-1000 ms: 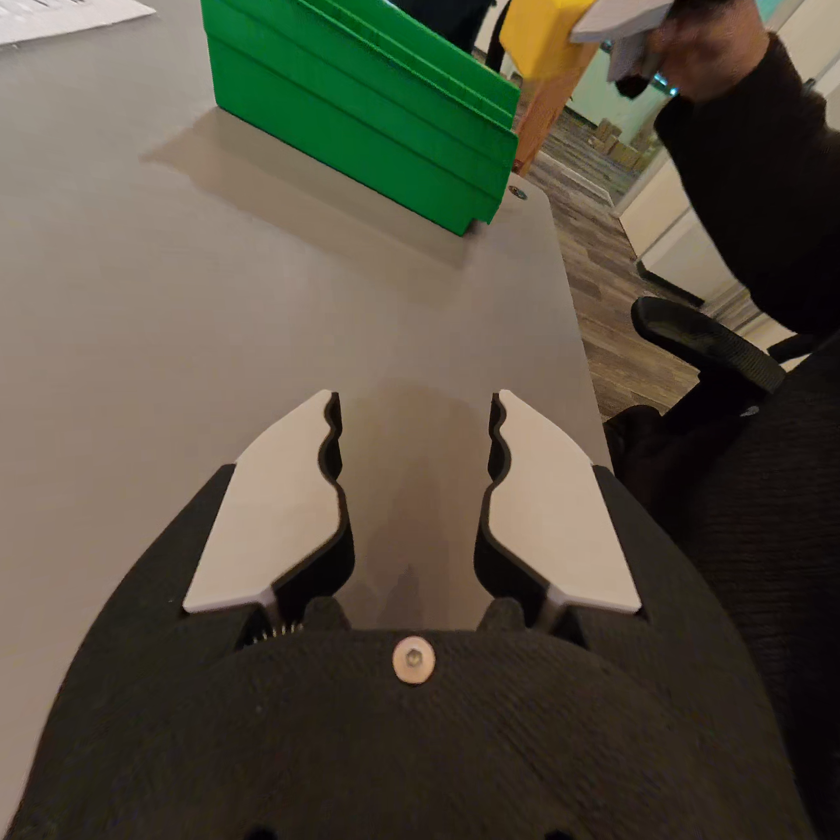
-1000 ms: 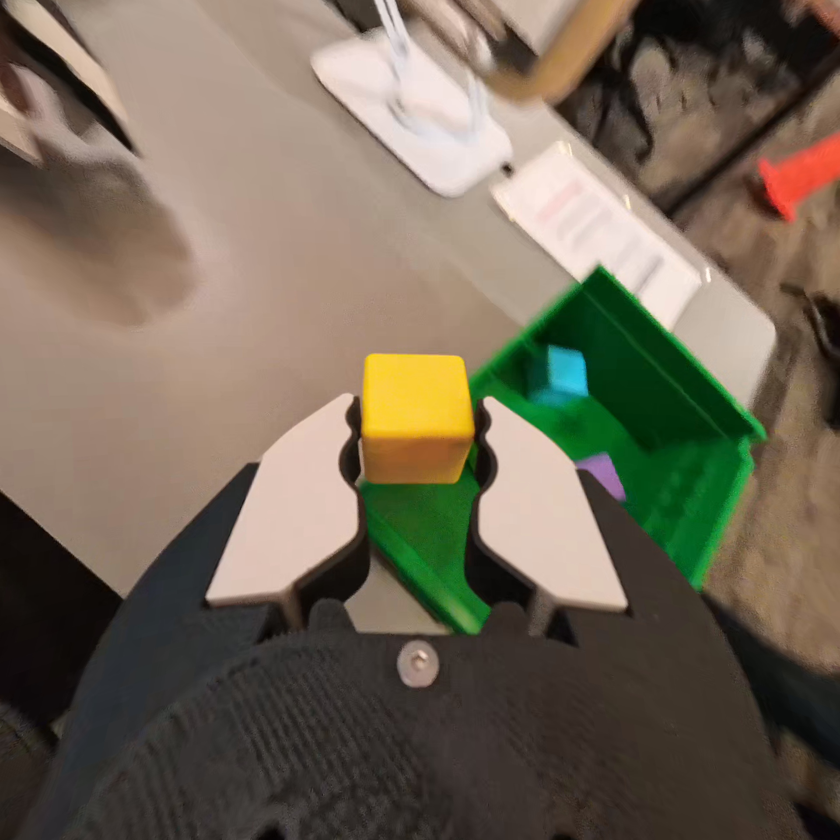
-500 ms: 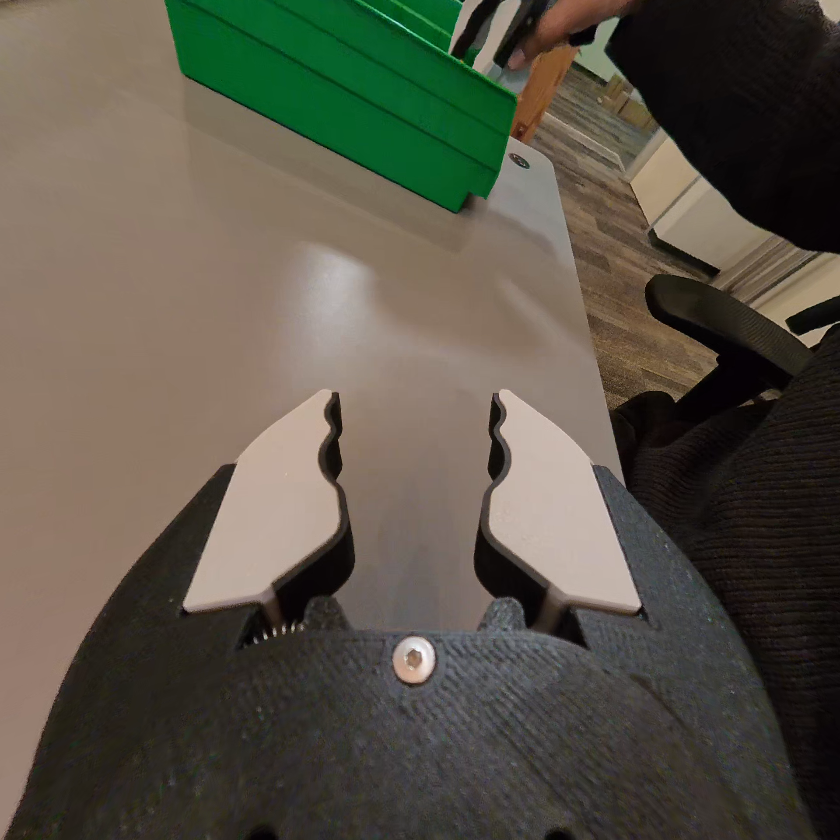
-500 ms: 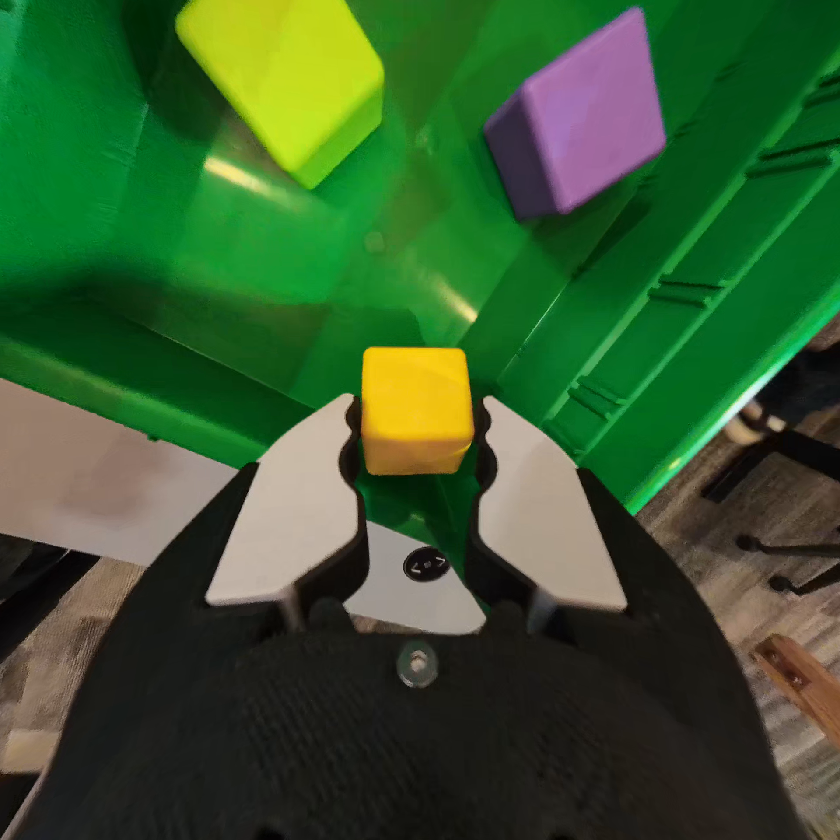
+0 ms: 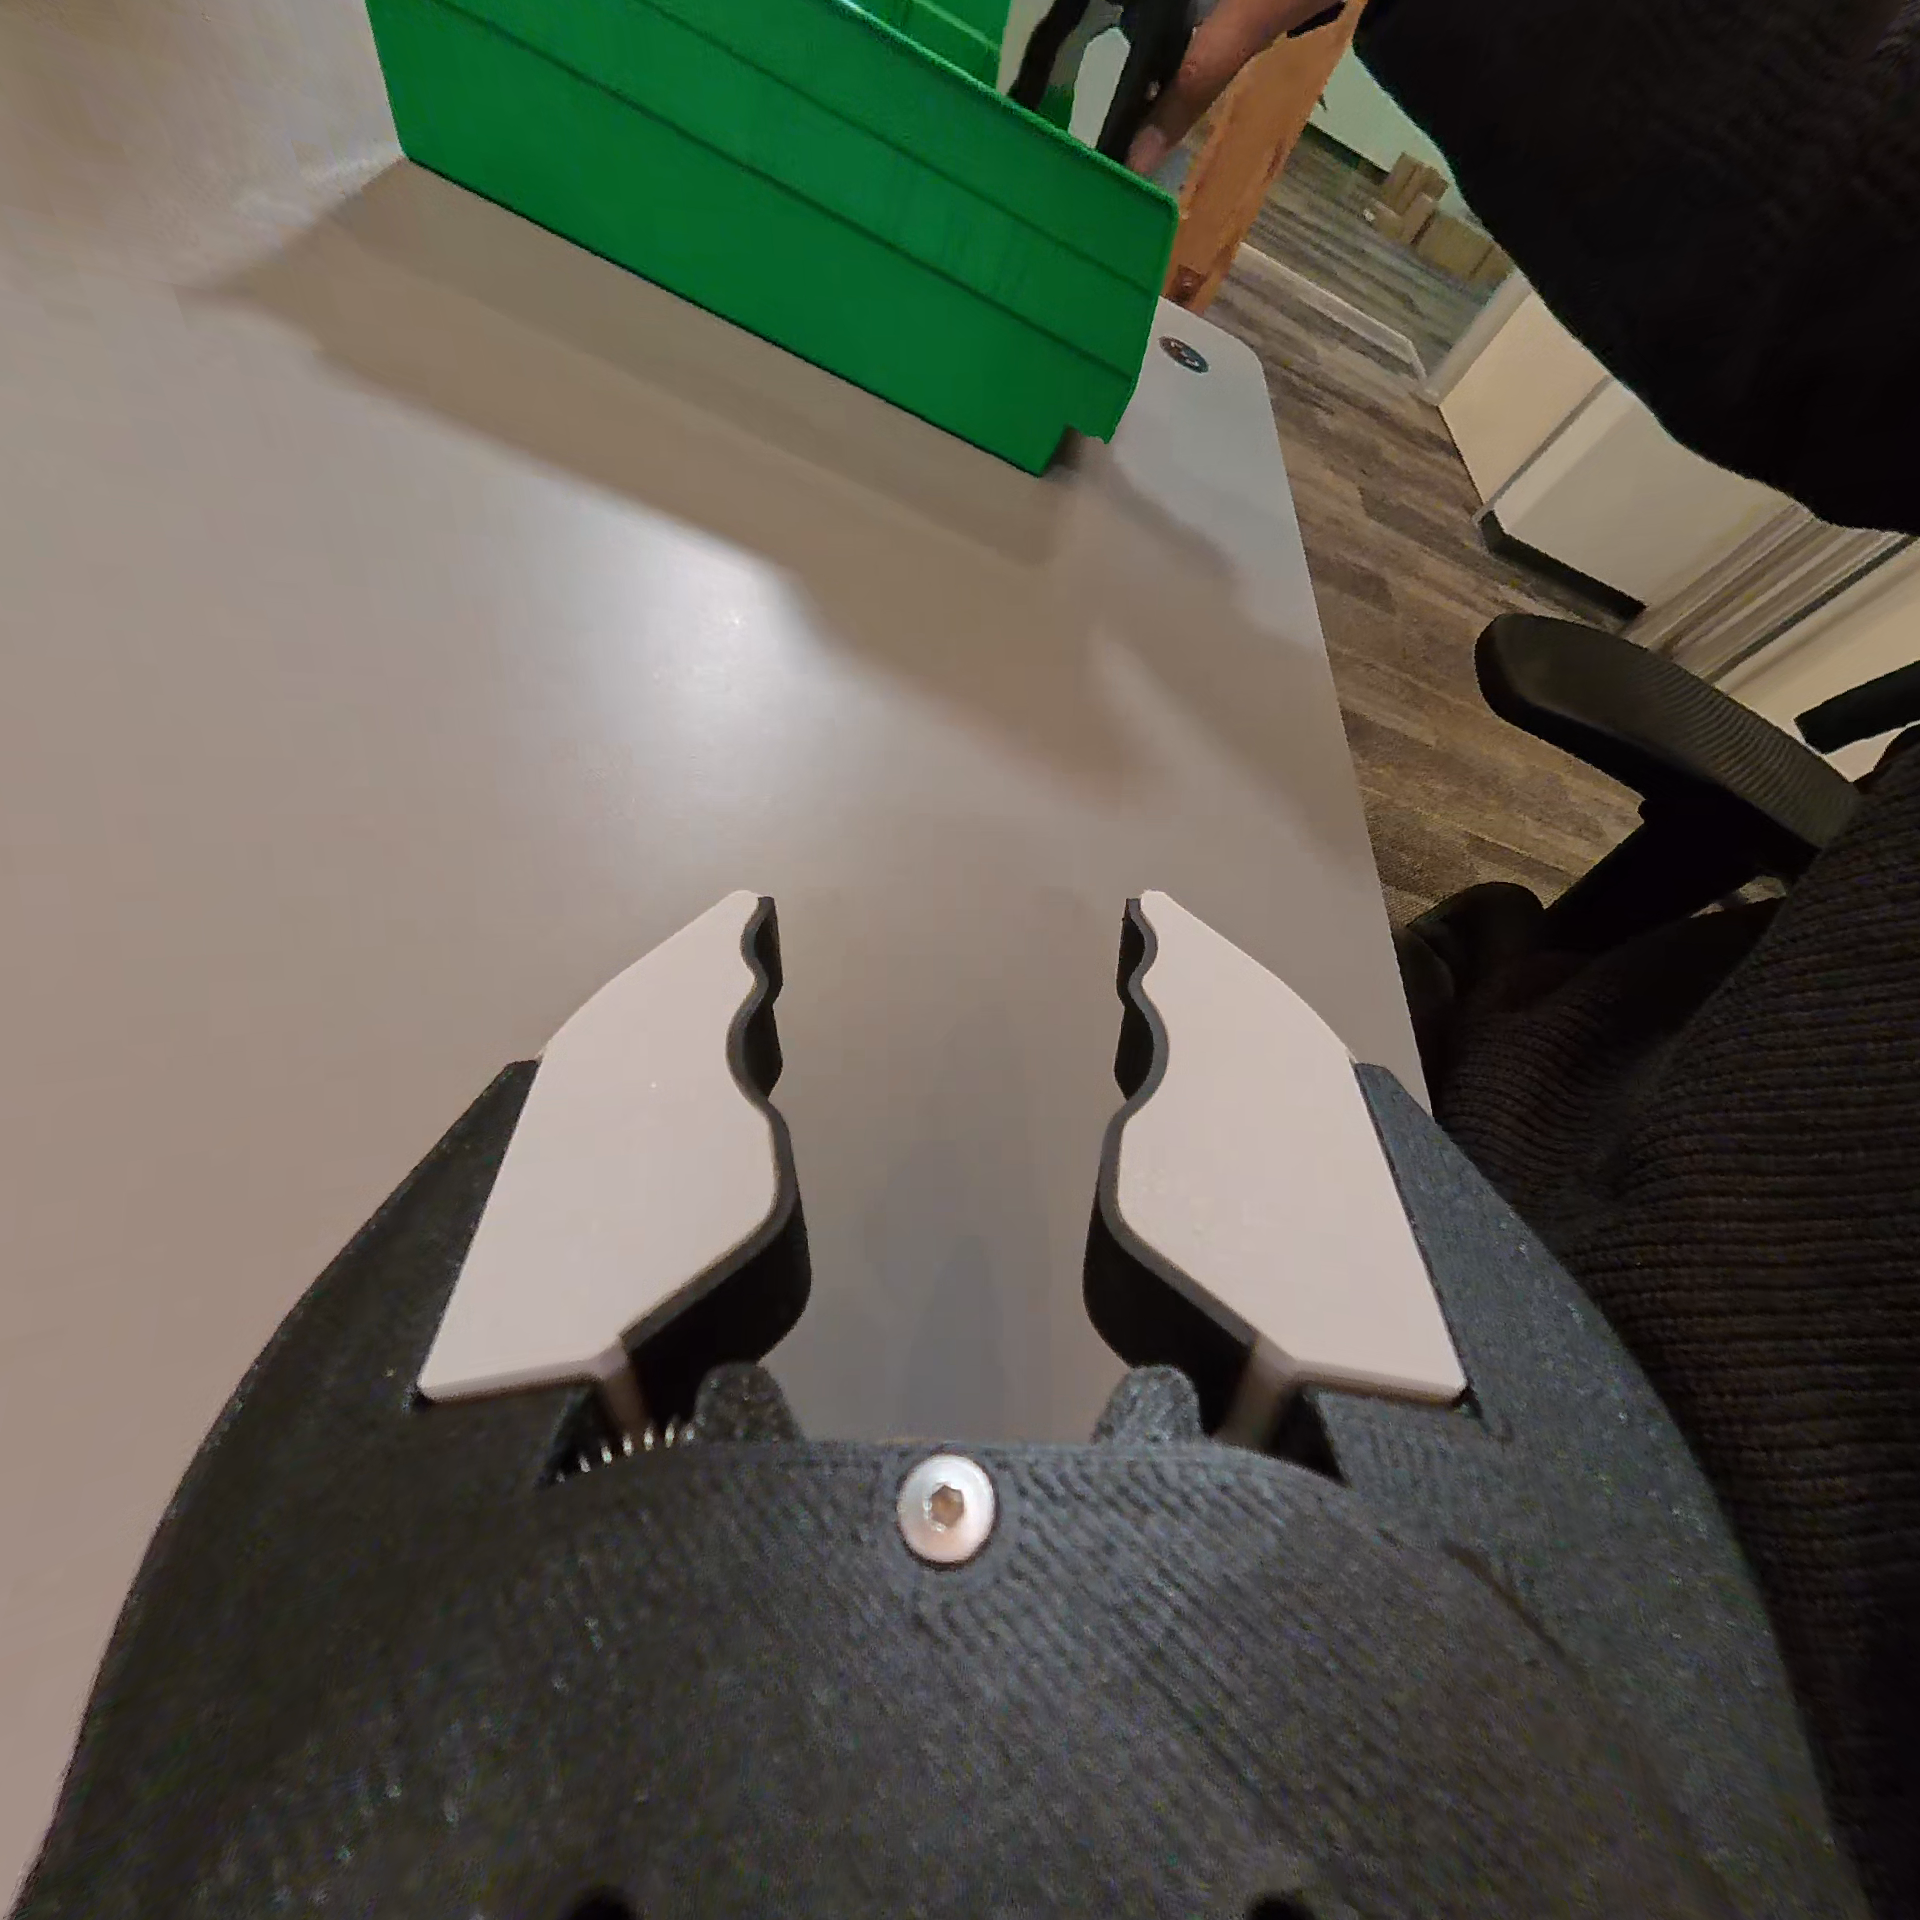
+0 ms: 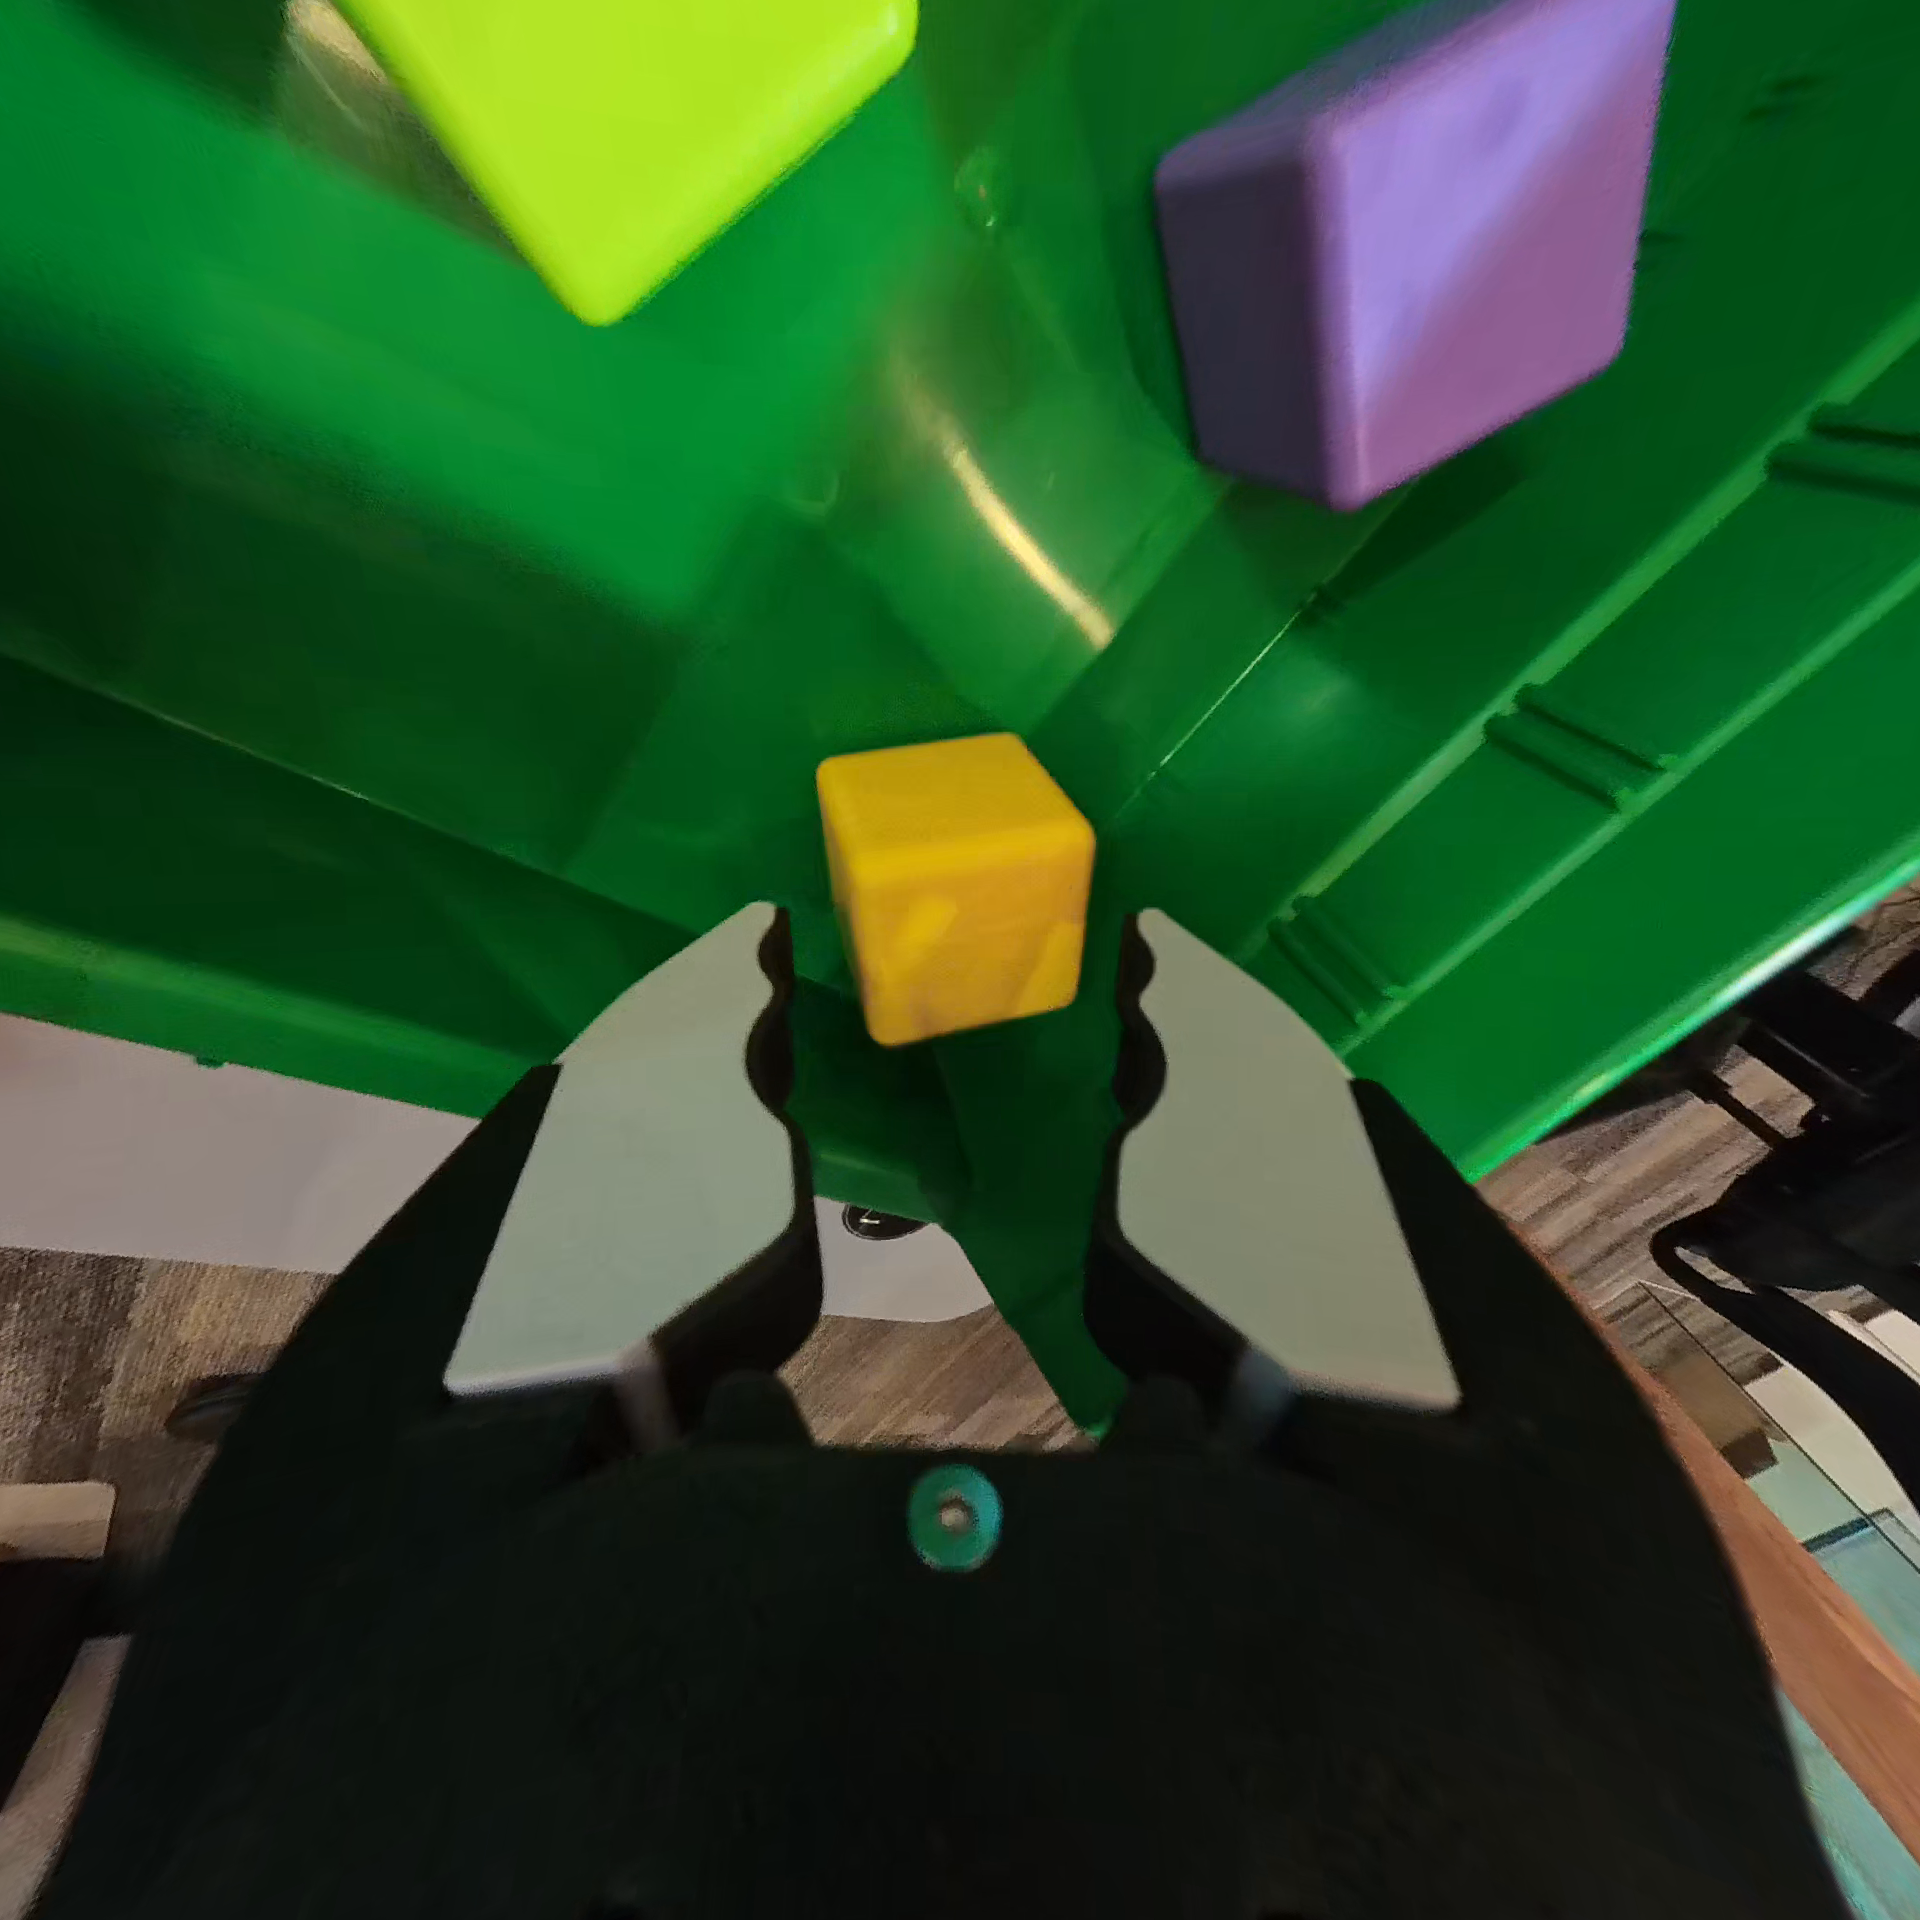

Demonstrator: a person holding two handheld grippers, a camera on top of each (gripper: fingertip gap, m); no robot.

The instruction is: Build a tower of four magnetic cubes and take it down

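Note:
My right gripper [image 6: 951, 920] is open over the near corner of a green bin [image 6: 1558, 790]. A yellow cube [image 6: 956, 883] sits just beyond its fingertips, free of both fingers, tilted, inside the bin. A lime cube [image 6: 634, 125] and a purple cube [image 6: 1423, 249] lie deeper in the bin. My left gripper [image 5: 951, 914] is open and empty, low over the grey table [image 5: 416, 675]. The same green bin [image 5: 790, 218] stands at the table's far end in the left wrist view, with a hand [image 5: 1216, 62] above it.
The table's right edge [image 5: 1340, 727] runs beside a wood-pattern floor. A black office chair [image 5: 1662, 738] and a person's dark sleeve [image 5: 1683, 208] are on the right. A brown wooden post [image 5: 1247, 156] stands behind the bin. The tips of one gripper are about 45 cm away from the tips of the other. My right tips are roughly 9 cm from the purple cube [image 6: 1423, 249].
My right gripper has opened and let go of the yellow cube, which now sits loose and tilted ahead of the fingertips. It has moved deeper over the bin. The left gripper stays open.

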